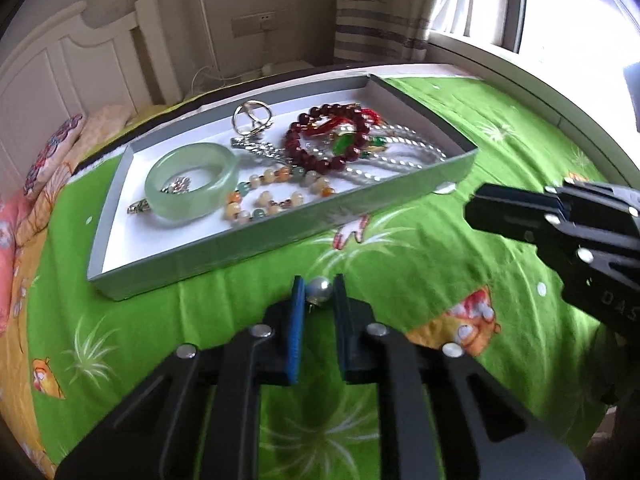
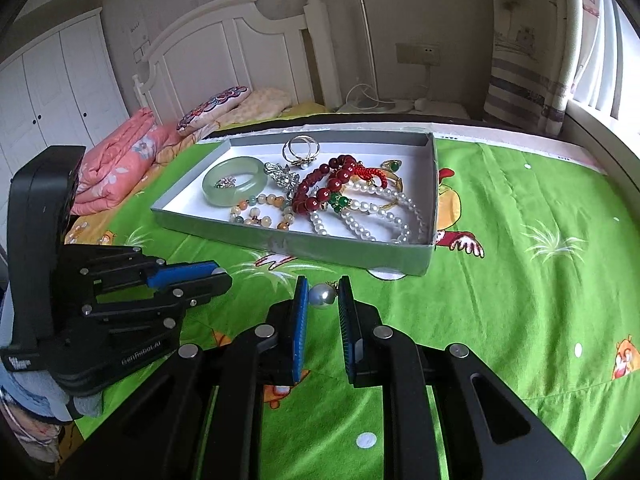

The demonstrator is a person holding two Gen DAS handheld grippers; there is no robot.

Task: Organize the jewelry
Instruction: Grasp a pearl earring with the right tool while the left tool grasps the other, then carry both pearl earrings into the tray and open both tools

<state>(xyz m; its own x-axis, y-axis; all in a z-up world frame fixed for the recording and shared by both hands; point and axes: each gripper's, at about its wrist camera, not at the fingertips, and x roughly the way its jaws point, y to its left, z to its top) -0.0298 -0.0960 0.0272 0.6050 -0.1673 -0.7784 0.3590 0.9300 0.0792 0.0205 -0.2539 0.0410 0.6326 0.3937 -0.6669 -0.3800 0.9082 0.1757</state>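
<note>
A grey shallow box on the green bedsheet holds a jade bangle, a dark red bead bracelet, a white pearl necklace, a mixed bead bracelet and silver rings. My left gripper is shut on a pearl earring just in front of the box. My right gripper has its pads around a second pearl earring, with a small gap on the right side.
The box sits on a bed with a green cartoon-print sheet. Pink folded bedding and pillows lie by the white headboard. A window and curtain are to the right.
</note>
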